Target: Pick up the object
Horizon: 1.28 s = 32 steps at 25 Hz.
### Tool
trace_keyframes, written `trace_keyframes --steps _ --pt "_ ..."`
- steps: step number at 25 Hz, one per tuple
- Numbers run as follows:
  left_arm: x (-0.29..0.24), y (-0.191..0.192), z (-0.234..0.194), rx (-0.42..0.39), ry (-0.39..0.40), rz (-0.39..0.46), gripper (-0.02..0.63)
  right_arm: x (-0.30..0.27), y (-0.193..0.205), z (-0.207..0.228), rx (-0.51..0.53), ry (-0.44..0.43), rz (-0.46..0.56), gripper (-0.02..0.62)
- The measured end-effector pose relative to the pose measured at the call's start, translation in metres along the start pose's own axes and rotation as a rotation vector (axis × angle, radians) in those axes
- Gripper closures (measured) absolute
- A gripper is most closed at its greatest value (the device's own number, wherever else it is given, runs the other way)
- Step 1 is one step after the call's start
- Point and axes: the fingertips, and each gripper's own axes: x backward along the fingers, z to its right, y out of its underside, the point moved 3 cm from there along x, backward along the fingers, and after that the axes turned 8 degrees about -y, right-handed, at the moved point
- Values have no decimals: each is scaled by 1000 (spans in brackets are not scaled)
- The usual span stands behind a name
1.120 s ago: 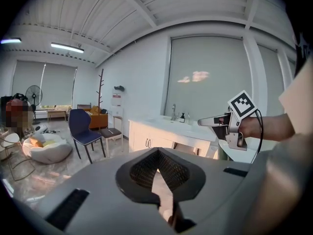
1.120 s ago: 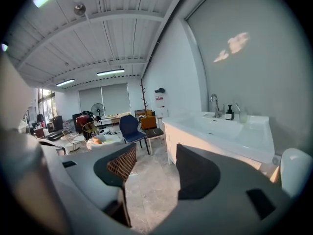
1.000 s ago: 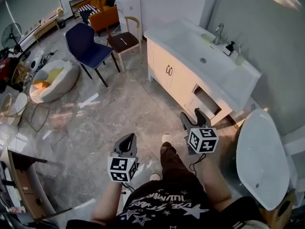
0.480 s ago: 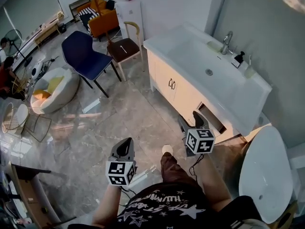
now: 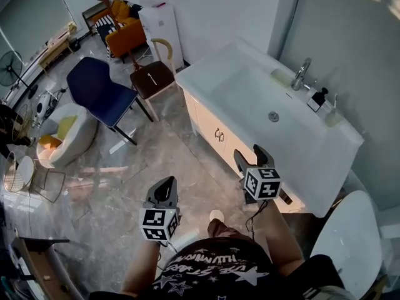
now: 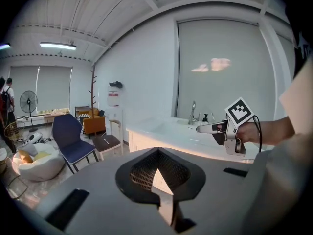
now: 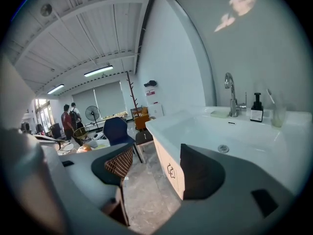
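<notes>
Now the right gripper (image 5: 249,153), jaws wide apart and empty, has come up to the sink counter (image 5: 203,74), while the left gripper (image 5: 165,185) stays closed.

Operator and hand-held rig: appearance as observed.

The left gripper (image 5: 164,187) and right gripper (image 5: 252,155) are of one build. Each has a grey moulded body and dark jaws faced with cross-hatched pads (image 6: 145,170). Each carries a white cube (image 5: 263,184) printed with black square markers on its faces. A thin black cable (image 5: 255,216) hangs looped beneath the right unit. The person wears a black shirt (image 5: 215,269) printed with white stars and white lettering, dark trousers (image 5: 224,229) and a pale shoe (image 5: 217,215).
</notes>
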Motion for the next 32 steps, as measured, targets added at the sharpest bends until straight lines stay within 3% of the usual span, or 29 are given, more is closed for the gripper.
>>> trace_keyframes --steps 7,18,32 --pt "-79 -30 6 -8 8 -5 591 -48 -31 49 -11 9 -3 301" --pt "-147 -61 15 -51 67 -2 591 -63 -48 104 -70 90 8 301" --pt "-335 -120 11 -138 309 -12 591 -143 -93 181 -137 313 43 301"
